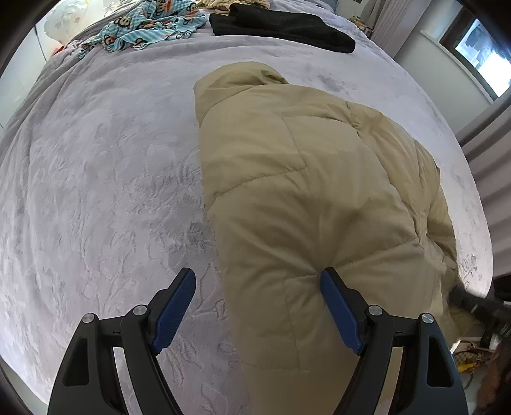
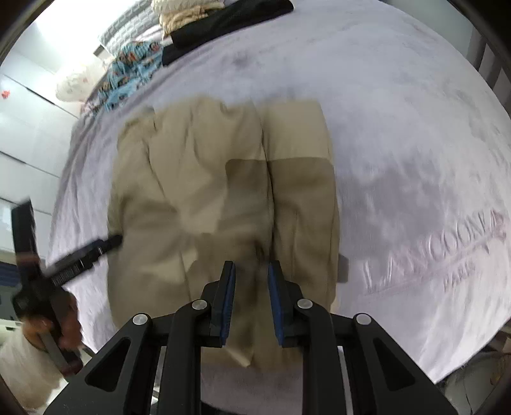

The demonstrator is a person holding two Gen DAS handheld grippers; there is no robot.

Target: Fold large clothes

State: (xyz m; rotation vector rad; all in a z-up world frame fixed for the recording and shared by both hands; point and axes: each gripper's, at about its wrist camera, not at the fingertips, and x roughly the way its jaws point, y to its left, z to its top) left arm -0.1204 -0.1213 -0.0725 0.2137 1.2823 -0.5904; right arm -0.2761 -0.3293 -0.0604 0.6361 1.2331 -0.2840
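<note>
A beige padded jacket (image 1: 303, 204) lies folded lengthwise on the lavender bed cover (image 1: 95, 191), hood end far from me. My left gripper (image 1: 258, 281) is open over the jacket's near left edge, with one finger on the cover and one on the cloth. In the right wrist view the jacket (image 2: 223, 198) fills the middle. My right gripper (image 2: 251, 271) hovers above its near hem with the jaws a narrow gap apart and nothing between them. The left gripper (image 2: 108, 242) shows there at the jacket's left edge.
A black garment (image 1: 281, 25) and a blue monkey-print cloth (image 1: 143, 25) lie at the far end of the bed. Cream clothes (image 2: 188, 12) are piled beside them. Curtains and a window (image 1: 479, 54) stand to the right. The bed edge is close below me.
</note>
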